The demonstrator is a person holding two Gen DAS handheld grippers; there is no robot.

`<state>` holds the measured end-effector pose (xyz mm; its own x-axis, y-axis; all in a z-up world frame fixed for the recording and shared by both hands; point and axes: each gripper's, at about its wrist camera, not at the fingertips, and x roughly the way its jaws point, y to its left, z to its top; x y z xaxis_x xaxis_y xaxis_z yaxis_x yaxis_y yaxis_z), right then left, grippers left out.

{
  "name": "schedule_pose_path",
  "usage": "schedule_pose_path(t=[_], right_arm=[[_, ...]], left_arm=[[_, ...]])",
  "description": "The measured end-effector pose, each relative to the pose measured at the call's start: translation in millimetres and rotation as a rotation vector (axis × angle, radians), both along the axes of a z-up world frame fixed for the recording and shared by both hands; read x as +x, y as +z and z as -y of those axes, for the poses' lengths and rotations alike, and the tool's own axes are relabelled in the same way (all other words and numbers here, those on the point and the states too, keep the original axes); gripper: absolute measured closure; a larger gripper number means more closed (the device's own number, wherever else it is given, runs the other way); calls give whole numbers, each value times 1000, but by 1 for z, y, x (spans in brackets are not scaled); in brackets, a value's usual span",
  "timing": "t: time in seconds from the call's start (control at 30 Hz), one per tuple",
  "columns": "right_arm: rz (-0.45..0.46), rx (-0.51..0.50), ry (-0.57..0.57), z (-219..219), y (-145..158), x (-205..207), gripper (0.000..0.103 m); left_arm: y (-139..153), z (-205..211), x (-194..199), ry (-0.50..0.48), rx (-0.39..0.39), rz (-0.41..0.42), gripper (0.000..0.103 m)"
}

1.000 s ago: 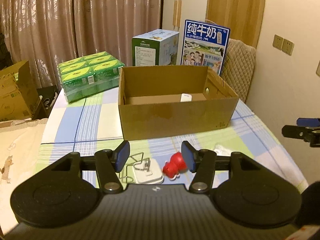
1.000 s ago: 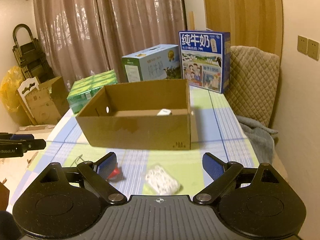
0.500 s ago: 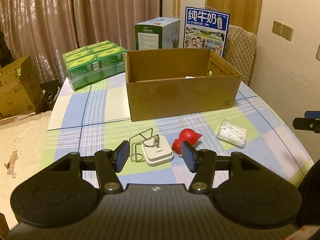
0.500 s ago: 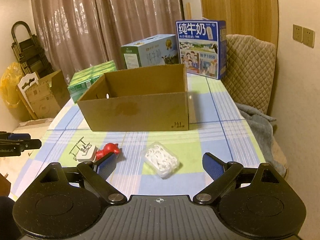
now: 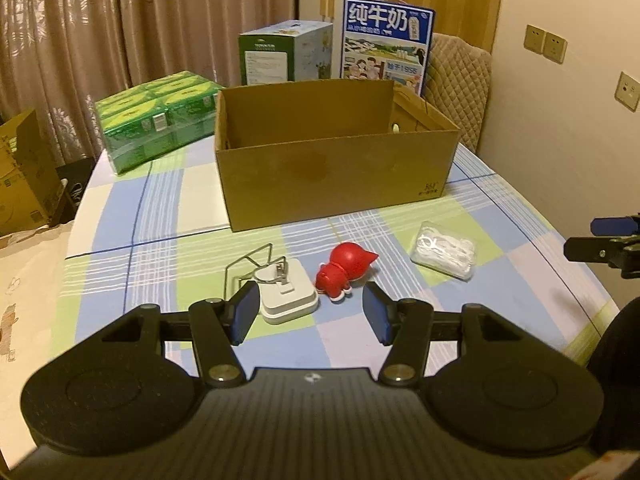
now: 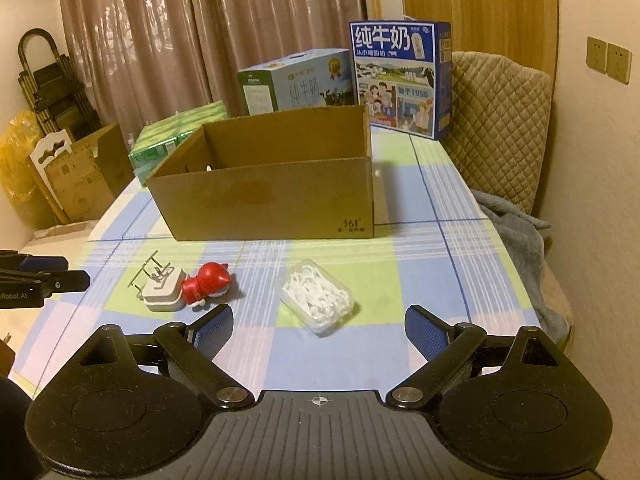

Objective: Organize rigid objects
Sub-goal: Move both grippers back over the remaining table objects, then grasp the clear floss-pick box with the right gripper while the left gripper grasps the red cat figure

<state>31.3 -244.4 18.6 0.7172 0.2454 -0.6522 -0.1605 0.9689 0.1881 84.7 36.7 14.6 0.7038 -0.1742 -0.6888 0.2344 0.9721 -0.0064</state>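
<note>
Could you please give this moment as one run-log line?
left tongs: open, empty | right tongs: open, empty | red toy, white holder, floss case: on table | box: open

I'm working in a home, a dining or living room by the look of it. Long curtains (image 6: 200, 40) cover the far wall, and a table (image 5: 160, 200) wears a checked cloth. A chair with a quilted cover (image 6: 500, 128) stands at its right, milk cartons (image 6: 400, 76) and green drink packs (image 5: 156, 120) sit at the far end, and wall sockets (image 5: 546, 42) dot the plaster.

Clear case (image 6: 318, 298) of, perhaps, floss picks before box (image 6: 272, 196).
</note>
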Motion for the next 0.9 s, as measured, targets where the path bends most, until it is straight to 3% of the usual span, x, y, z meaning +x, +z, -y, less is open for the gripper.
schedule_pose_path(t=[0.47, 0.9], right_arm=[[-34, -42, 48, -7, -30, 35, 13], [-88, -147, 194, -23, -79, 98, 13]], left_arm=[[-36, 26, 41, -123, 29, -38, 51], [-77, 46, 92, -227, 59, -72, 51]])
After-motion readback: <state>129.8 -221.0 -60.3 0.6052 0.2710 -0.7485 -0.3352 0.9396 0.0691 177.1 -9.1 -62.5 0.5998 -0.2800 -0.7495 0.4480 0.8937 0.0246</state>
